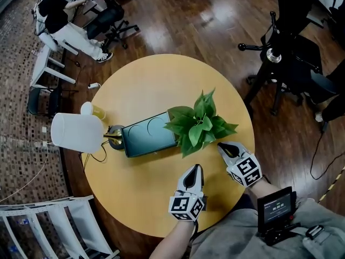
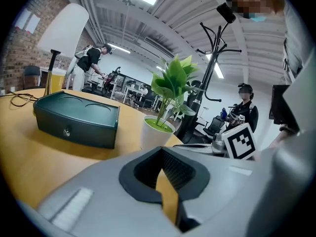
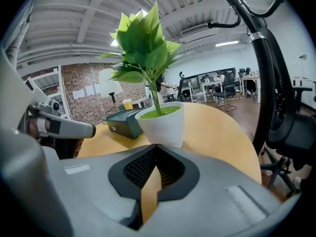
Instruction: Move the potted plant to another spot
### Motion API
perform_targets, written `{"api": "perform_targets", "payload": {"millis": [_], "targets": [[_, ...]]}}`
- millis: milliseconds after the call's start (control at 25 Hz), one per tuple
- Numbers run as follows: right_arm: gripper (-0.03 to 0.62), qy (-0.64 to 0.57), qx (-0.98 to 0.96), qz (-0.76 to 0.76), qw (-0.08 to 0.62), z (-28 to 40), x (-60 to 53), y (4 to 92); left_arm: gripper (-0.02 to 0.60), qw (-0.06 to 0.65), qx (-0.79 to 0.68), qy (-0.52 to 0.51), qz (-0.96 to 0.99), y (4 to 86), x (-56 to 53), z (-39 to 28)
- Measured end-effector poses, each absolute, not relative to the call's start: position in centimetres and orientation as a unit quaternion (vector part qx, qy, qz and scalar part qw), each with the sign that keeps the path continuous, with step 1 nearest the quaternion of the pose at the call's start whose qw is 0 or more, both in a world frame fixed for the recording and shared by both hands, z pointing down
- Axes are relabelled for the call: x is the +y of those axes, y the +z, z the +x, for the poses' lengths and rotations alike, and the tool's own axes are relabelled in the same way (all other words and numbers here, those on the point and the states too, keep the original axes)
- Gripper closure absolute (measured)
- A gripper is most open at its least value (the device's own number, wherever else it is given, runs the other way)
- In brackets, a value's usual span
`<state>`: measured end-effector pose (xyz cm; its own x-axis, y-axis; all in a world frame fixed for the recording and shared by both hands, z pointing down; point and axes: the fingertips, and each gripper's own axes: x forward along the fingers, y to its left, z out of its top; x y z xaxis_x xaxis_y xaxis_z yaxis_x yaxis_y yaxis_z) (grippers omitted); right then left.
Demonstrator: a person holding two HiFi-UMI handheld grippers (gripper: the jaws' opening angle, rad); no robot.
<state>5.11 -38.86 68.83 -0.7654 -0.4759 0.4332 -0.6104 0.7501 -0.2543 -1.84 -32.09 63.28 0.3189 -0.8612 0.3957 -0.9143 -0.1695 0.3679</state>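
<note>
The left gripper (image 1: 195, 168) and right gripper (image 1: 221, 145) are hovering over the near edge of a round yellow wooden table (image 1: 145, 80), both with jaws together and empty. In the head view, the table is standing on a dark plank floor (image 1: 188, 20) in an open office. The potted plant (image 1: 199, 124) is sitting just beyond both gripper tips, beside a dark green box (image 1: 148, 136) and a white lamp (image 1: 77, 132). Each marker cube is showing black-and-white squares, and print on a small screen (image 1: 276, 205) is too small to read.

In the left gripper view, the closed tips (image 2: 159, 149) are pointing left of the white pot (image 2: 157, 132), apart from it.

In the right gripper view, the closed tips (image 3: 155, 146) are sitting just before the pot (image 3: 163, 125).
</note>
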Motion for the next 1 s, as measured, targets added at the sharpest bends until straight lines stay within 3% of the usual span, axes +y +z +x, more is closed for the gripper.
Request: {"api": "perform_targets", "payload": {"millis": [280, 400, 600, 800, 1000], "targets": [[0.588, 0.181, -0.924, 0.285, 0.181, 4.7, -40.0, 69.4, 0.581, 0.280, -0.585, 0.065, 0.759, 66.1, -35.1, -1.9], [0.515, 0.173, -0.925, 0.277, 0.193, 4.4, -39.9, 69.7, 0.581, 0.282, -0.586, 0.072, 0.757, 66.7, -35.8, -1.9], [0.317, 0.163, -0.928, 0.268, 0.200, 3.7, -40.2, 69.6, 0.581, 0.286, -0.588, 0.079, 0.753, 67.1, -36.2, -2.3], [0.174, 0.147, -0.935, 0.251, 0.202, 2.0, -41.1, 70.0, 0.581, 0.288, -0.592, 0.082, 0.748, 67.9, -36.5, -2.8], [0.116, 0.139, -0.931, 0.255, 0.221, 0.8, -42.2, 71.1, 0.581, 0.286, -0.597, 0.082, 0.745, 68.4, -36.7, -3.4]]}}
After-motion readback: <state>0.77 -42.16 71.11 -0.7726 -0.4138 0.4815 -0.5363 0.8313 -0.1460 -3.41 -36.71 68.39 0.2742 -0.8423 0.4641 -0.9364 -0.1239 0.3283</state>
